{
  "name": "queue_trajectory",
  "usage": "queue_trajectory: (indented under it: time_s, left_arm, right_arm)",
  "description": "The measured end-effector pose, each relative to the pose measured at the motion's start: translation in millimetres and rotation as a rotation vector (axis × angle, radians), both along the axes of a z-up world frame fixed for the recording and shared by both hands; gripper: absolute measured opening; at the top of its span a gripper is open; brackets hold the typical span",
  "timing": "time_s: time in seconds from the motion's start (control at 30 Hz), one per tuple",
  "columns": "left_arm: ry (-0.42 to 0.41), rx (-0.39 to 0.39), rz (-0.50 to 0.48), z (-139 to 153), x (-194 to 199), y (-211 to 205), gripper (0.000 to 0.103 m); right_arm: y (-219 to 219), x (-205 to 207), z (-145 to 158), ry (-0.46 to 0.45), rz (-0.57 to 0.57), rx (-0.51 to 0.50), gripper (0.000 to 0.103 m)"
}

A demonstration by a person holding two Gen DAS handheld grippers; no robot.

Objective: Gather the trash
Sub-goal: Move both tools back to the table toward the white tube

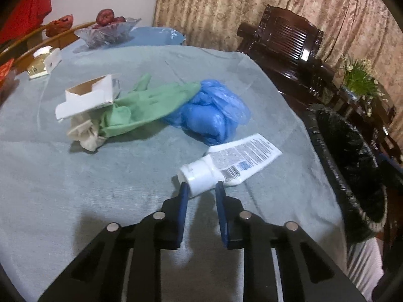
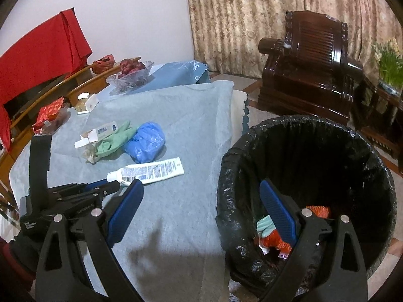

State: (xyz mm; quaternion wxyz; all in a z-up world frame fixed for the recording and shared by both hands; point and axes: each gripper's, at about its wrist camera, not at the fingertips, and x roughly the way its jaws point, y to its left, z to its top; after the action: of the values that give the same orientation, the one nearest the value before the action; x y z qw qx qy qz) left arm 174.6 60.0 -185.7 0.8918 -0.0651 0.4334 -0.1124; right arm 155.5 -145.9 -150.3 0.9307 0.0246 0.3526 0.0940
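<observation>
A white tube (image 1: 231,162) with a white cap lies on the grey-blue tablecloth (image 1: 75,188). My left gripper (image 1: 201,188) has its jaws on either side of the cap, touching it. The tube (image 2: 151,170) and the left gripper (image 2: 110,185) also show in the right wrist view. A blue plastic bag (image 1: 211,110), a green glove (image 1: 151,103), a crumpled tissue (image 1: 85,130) and an open white carton (image 1: 88,98) lie beyond. My right gripper (image 2: 201,201) is open and empty, above the table edge and the black-lined bin (image 2: 314,151), which holds some trash.
A glass fruit bowl (image 1: 108,32), a small box (image 1: 45,63) and a red wrapped item (image 2: 47,115) sit at the table's far left. A dark wooden armchair (image 2: 309,75) and a potted plant (image 2: 390,68) stand behind the bin. Curtains hang at the back.
</observation>
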Motion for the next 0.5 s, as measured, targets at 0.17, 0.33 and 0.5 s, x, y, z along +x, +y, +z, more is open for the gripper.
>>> queue_trajectory:
  time_s: [0.17,0.33,0.5]
  left_arm:
    - [0.028,-0.051,-0.082,4.8,-12.8,-17.4,0.022]
    - [-0.011,-0.012,-0.106,17.4,-23.5,-29.1,0.027]
    - [-0.052,0.050,-0.055,25.2,-11.8,-21.1,0.050]
  right_arm:
    - [-3.6,0.5,-0.3,0.003,-0.015,0.004,0.091]
    - [-5.7,0.3,-0.1,0.002,-0.016,0.001,0.091]
    - [-6.7,1.1,-0.7,0.004,-0.015,0.001,0.091]
